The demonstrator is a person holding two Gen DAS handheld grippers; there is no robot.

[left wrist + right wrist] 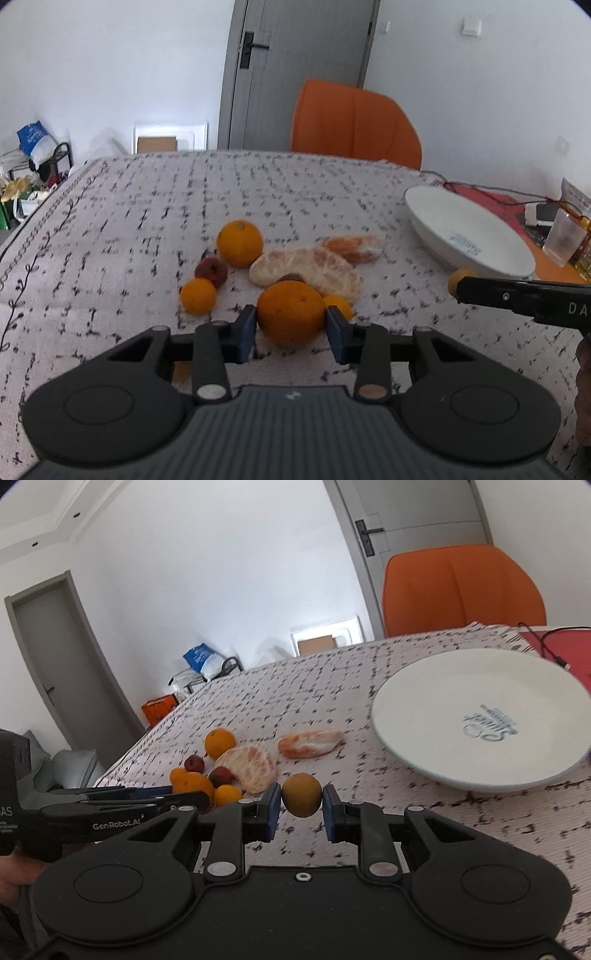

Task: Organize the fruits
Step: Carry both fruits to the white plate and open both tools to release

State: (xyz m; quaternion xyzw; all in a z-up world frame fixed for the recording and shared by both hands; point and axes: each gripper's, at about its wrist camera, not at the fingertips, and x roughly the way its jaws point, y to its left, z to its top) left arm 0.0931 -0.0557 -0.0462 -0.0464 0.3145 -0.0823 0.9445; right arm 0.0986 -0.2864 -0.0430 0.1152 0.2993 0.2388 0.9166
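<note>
My left gripper [290, 325] is shut on a large orange [290, 312] that rests on the patterned tablecloth, a blue pad against each side. Around it lie another orange [239, 242], a small orange [198, 295], a dark red fruit [211, 270], a peeled pale citrus piece [306, 267] and a peeled orange piece [354, 248]. My right gripper [301, 805] is shut on a small yellow-brown fruit [301, 794], held above the cloth to the left of the white plate [480, 716]. The left gripper [199, 797] appears at the lower left of the right wrist view.
An orange chair [354, 122] stands behind the table. A glass [563, 236], dark cables and a red mat [554, 642] lie beyond the plate at the right. The table's left edge [22, 236] drops toward floor clutter.
</note>
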